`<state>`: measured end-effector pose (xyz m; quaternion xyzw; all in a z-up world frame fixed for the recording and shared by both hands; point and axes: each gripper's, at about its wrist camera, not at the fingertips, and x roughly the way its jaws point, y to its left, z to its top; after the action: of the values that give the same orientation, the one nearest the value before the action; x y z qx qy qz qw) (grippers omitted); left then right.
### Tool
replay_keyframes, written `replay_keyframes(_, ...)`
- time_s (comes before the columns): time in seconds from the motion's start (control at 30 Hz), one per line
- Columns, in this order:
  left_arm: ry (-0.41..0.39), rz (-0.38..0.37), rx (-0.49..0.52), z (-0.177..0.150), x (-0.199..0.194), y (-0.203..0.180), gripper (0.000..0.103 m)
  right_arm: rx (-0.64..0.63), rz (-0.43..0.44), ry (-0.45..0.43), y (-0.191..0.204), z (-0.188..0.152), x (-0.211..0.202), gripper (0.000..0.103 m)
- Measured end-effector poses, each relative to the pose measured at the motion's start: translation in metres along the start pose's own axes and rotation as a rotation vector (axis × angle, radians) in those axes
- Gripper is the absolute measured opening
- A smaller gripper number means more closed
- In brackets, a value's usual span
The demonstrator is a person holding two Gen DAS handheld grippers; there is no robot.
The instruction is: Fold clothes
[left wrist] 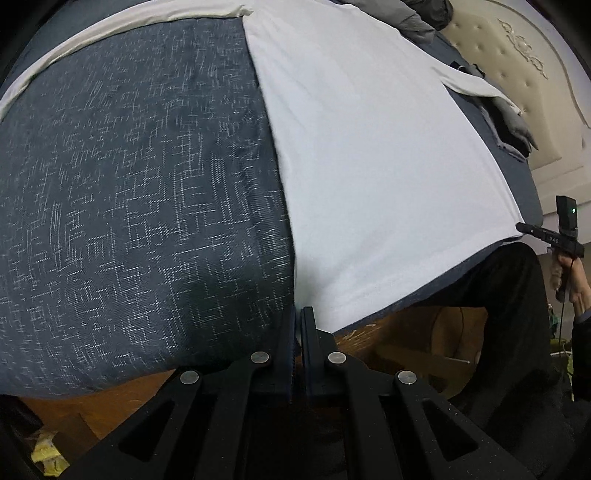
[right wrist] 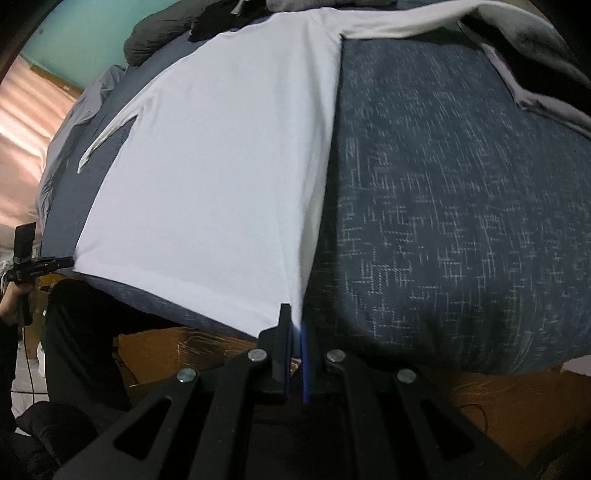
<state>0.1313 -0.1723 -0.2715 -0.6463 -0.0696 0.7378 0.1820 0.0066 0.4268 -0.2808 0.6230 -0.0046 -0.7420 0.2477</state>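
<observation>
A white long-sleeved shirt [left wrist: 369,147] [right wrist: 221,166] lies spread flat on a dark blue patterned bedspread [left wrist: 129,184] [right wrist: 461,203], its hem at the bed's near edge. My left gripper [left wrist: 298,312] is shut on one hem corner, where the shirt's side edge runs down into the jaws. My right gripper [right wrist: 295,323] is shut on the other hem corner, with white cloth pinched between its pads. Each gripper shows in the other's view at the far hem corner: the right gripper [left wrist: 519,226] and the left gripper [right wrist: 70,261]. One sleeve [left wrist: 110,33] stretches out sideways over the bedspread.
Grey and dark clothes [left wrist: 406,14] [right wrist: 166,33] are piled at the far end of the bed. A cream tufted headboard [left wrist: 517,74] stands at the side. A person's black trousers [left wrist: 509,295] [right wrist: 85,332] are against the wooden bed frame [left wrist: 406,350] between the grippers.
</observation>
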Motion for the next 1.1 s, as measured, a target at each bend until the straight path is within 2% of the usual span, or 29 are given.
replay_keyframes(0.3, -0.009, 0.014, -0.021, -0.007, -0.002, 0.006, 0.001, 0.027, -0.001, 0.056, -0.008, 0.0, 0.011, 0.007)
replay_keyframes(0.4, -0.027, 0.007, -0.019, -0.005, -0.006, 0.003, 0.001, 0.058, 0.021, 0.009, -0.015, 0.002, -0.003, 0.012)
replay_keyframes(0.57, -0.041, -0.012, -0.014, 0.01, -0.005, -0.009, 0.001, 0.166, 0.06, -0.075, -0.036, 0.014, -0.018, 0.016)
replay_keyframes(0.67, -0.031, -0.02, -0.023, 0.016, 0.005, -0.013, 0.001, 0.217, 0.104, -0.078, -0.04, 0.023, -0.013, 0.024)
replay_keyframes(0.93, 0.011, -0.035, -0.057, 0.026, 0.033, -0.009, 0.002, 0.266, 0.089, -0.079, -0.042, 0.048, 0.015, 0.024)
replay_keyframes(1.0, 0.022, -0.037, -0.049, 0.03, 0.038, -0.009, 0.002, 0.225, 0.045, -0.046, -0.033, 0.054, 0.025, 0.024)
replay_keyframes(1.07, 0.025, -0.04, -0.043, 0.038, 0.041, -0.006, 0.002, 0.191, 0.051, -0.027, -0.024, 0.057, 0.031, 0.023)
replay_keyframes(1.1, 0.027, -0.04, -0.041, 0.039, 0.042, -0.006, 0.002, 0.179, 0.057, -0.023, -0.02, 0.058, 0.033, 0.018)
